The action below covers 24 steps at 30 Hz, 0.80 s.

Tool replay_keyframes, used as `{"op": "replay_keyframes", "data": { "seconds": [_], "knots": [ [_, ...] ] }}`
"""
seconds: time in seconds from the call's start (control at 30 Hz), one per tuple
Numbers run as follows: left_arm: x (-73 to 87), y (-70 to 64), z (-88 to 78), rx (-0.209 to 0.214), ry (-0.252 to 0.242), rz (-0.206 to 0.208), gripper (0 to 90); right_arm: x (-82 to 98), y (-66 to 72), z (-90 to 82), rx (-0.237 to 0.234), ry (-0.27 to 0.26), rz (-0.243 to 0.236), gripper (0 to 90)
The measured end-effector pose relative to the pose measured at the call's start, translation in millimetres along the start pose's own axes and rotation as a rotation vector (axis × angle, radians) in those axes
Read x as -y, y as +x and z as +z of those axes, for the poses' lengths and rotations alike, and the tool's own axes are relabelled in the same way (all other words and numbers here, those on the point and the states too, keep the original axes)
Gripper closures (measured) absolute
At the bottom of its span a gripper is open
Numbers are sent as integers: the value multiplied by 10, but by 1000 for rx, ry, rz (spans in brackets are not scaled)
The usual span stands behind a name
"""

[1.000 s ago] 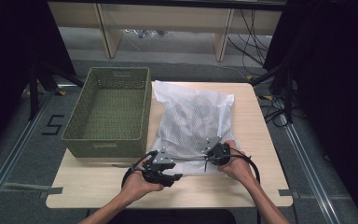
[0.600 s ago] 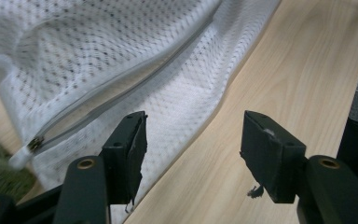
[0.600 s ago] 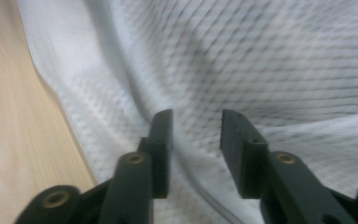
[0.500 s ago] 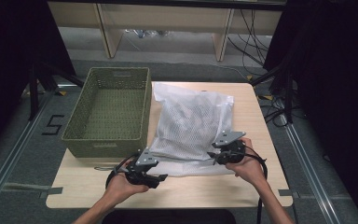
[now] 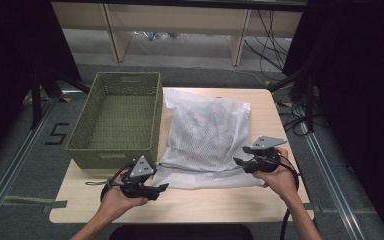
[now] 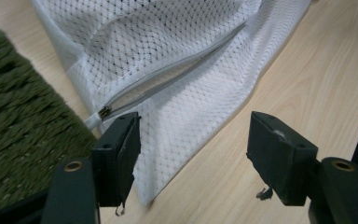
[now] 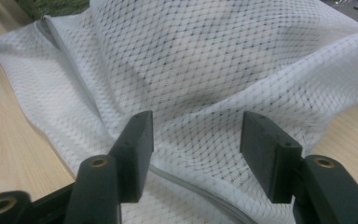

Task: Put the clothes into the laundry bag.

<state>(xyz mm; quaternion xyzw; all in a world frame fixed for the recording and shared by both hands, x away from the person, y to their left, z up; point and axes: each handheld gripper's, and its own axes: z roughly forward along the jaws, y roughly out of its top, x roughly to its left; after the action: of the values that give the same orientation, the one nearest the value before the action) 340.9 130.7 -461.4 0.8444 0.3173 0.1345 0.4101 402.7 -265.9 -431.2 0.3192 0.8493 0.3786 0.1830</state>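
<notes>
The mesh bag [image 5: 207,135] is showing white, its netting woven in a fine diamond pattern, with darker shapes shading through the middle. A pale grey zip [image 6: 168,77] is running along the bag's near edge, ending in a small brass-coloured pull [image 6: 105,112]. Just left of the bag, the basket [image 5: 117,120] is showing olive green in a tight woven weave. Under the bag, the table [image 5: 220,200] is showing light wood with fine grain. Both grippers' bodies are showing black, each topped by a grey plate.

Basket [image 5: 117,117] left; bare tabletop [image 5: 200,202] near edge
</notes>
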Motion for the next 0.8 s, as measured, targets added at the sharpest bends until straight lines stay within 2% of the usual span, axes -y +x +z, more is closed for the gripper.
{"op": "replay_keyframes", "data": {
  "seconds": [0.1,0.13,0.17,0.2,0.23,0.27,0.3,0.37,0.47,0.5,0.57,0.6,0.63,0.73,0.8],
  "knots": [
    [22,28,-51,-3,-13,-16,342,24,-16,-39,10,-10,35,441],
    [28,38,-71,-9,-15,-14,340,35,-35,-45,22,-21,10,441],
    [28,38,-71,-9,-15,-14,338,44,-33,-54,22,-20,27,440],
    [43,57,-101,-7,-16,-27,336,54,-38,-59,24,-18,26,439],
    [52,65,-116,-24,-18,-25,333,61,-44,-64,24,-18,16,437],
    [63,75,-127,-17,-25,-29,331,68,-40,-65,15,-17,34,436],
    [71,81,-143,-27,-24,-29,325,73,-33,-82,16,-9,48,434],
    [83,97,-155,-30,-24,-27,314,76,-45,-87,28,-22,33,432],
    [127,134,-213,-25,-31,-45,298,91,-46,-126,40,-29,49,420],
    [127,134,-213,-25,-31,-45,294,100,-55,-134,45,-31,40,417],
    [165,150,-242,-38,-41,-58,284,116,-41,-147,59,-30,60,414],
    [180,161,-249,-28,-49,-57,278,125,-53,-146,55,-32,52,412],
    [193,162,-262,-43,-47,-63,275,134,-48,-147,56,-31,55,411],
    [219,195,-285,-40,-41,-65,252,162,-44,-149,64,-34,60,408],
    [255,214,-317,-48,-56,-79,249,176,-31,-154,61,-31,66,406]
  ]
}}
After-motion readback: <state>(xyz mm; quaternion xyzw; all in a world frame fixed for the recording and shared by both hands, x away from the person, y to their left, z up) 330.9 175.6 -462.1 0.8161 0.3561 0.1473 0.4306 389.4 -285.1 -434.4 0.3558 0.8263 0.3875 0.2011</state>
